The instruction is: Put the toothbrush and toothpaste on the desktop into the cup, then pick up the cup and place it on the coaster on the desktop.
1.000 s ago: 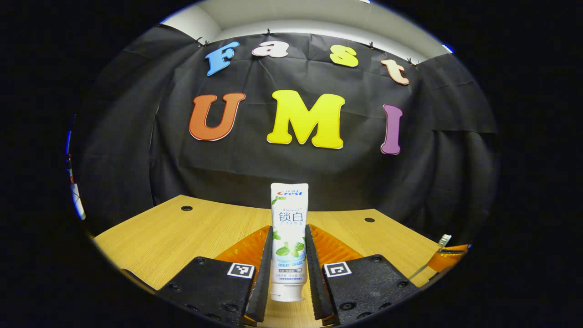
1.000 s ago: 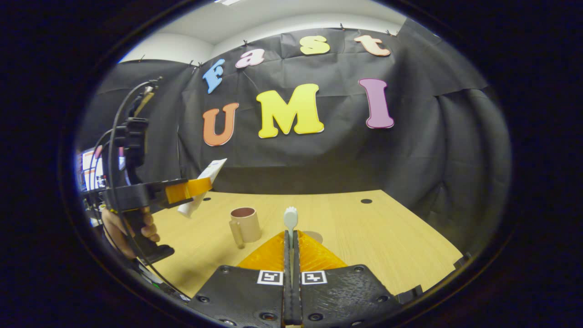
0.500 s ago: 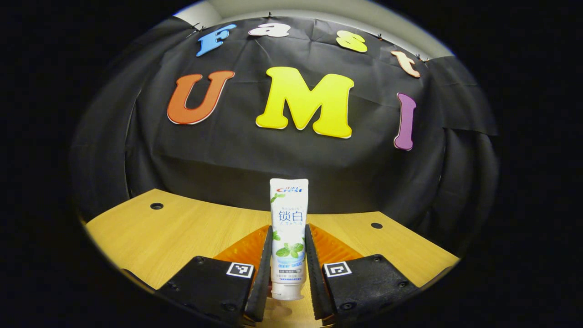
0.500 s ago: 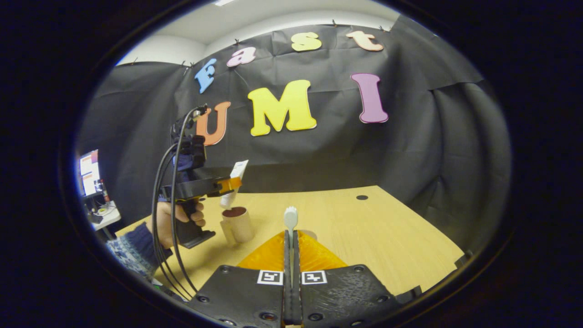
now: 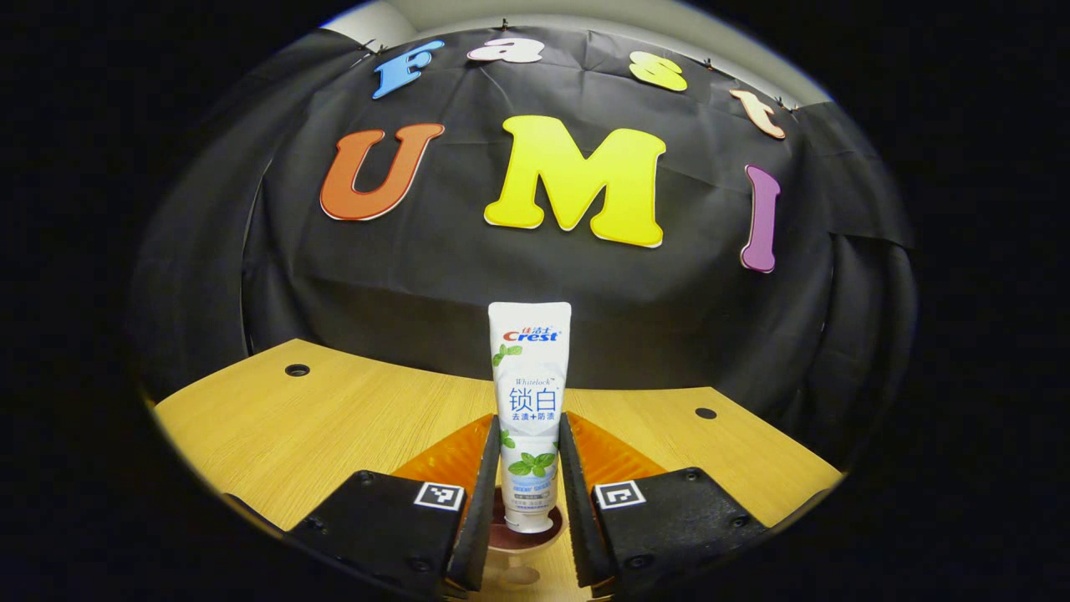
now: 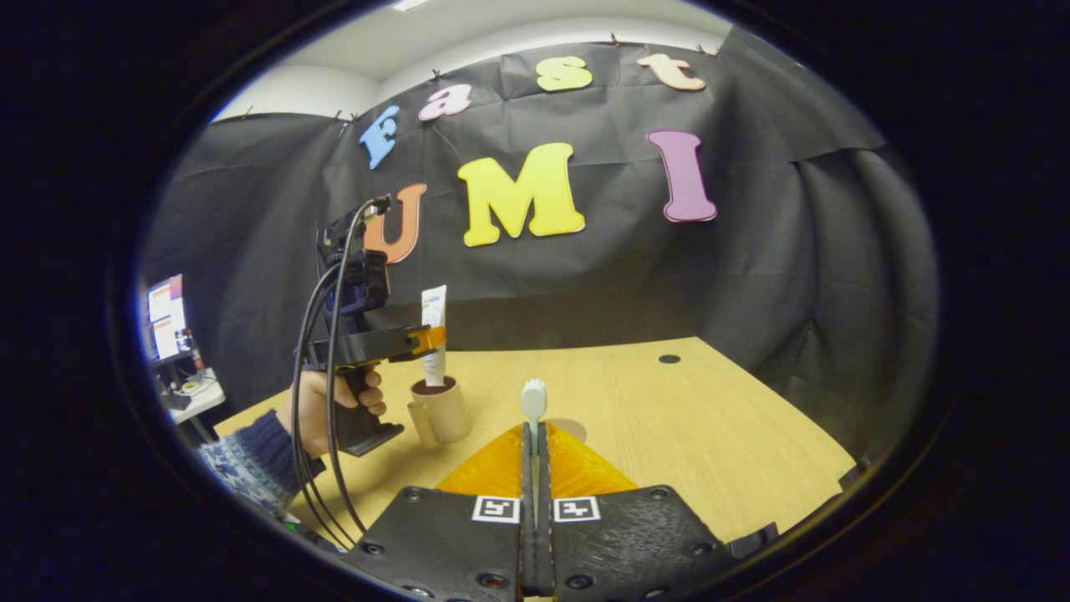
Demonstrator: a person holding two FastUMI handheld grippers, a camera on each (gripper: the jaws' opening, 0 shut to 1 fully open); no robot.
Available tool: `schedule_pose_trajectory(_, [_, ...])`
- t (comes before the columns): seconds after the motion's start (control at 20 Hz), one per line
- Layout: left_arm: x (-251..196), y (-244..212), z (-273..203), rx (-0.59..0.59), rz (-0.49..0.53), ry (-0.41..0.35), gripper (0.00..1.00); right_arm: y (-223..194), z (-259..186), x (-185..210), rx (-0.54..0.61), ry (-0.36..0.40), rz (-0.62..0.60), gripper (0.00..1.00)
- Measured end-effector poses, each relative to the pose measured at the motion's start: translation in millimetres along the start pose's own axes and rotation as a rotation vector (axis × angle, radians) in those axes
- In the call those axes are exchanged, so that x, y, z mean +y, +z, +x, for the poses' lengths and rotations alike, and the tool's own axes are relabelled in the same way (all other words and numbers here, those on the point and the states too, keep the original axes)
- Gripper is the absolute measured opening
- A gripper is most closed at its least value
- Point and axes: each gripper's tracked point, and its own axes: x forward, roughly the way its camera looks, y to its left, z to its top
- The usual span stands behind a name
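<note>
In the left gripper view my left gripper (image 5: pixel 528 426) is shut on the white toothpaste tube (image 5: pixel 529 368), which stands upright, cap end down. The cap sits at the mouth of the tan cup (image 5: pixel 520 548) right below my fingers. The right gripper view has that gripper (image 6: pixel 428 339) holding the tube (image 6: pixel 433 305) over the cup (image 6: pixel 443 414) at the left of the wooden desk (image 6: pixel 710 418). My right gripper (image 6: pixel 535 428) is shut on the toothbrush (image 6: pixel 533 393), whose white head sticks up past the fingertips. A round coaster (image 6: pixel 575 429) lies just behind it, partly hidden.
The desk has small dark cable holes (image 5: pixel 297 369) (image 5: pixel 705 413) near the back edge. A person's hand (image 6: pixel 322 410) and sleeve hold the left gripper, with cables hanging from it. A side table with a screen (image 6: pixel 171 322) stands far left.
The left gripper carried the toothpaste over the cup, turned it from tilted to upright and lowered its cap end to the cup's mouth. The right gripper stayed put with the toothbrush.
</note>
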Motion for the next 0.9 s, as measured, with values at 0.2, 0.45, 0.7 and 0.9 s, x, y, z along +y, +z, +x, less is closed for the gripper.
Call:
schedule_pose_trajectory(0.2, [4.5,-9.6,2.0,0.031,-0.012,0.008,0.46,-3.2,1.6,2.5,0.006,0.005,-0.01,0.0])
schedule_pose_trajectory(0.45, [9.2,7.5,-6.0,-0.024,0.022,0.028,0.75,-5.2,1.4,2.8,0.007,0.004,-0.017,0.0])
schedule_pose_trajectory(0.7, [12.6,21.5,-35.2,-0.047,0.053,0.038,1.0,-1.2,3.9,6.7,-0.008,0.004,-0.019,0.0])
schedule_pose_trajectory(0.9, [16.8,26.8,-65.3,-0.09,0.066,0.02,0.98,16.2,8.6,13.1,-0.057,0.009,-0.03,0.0])
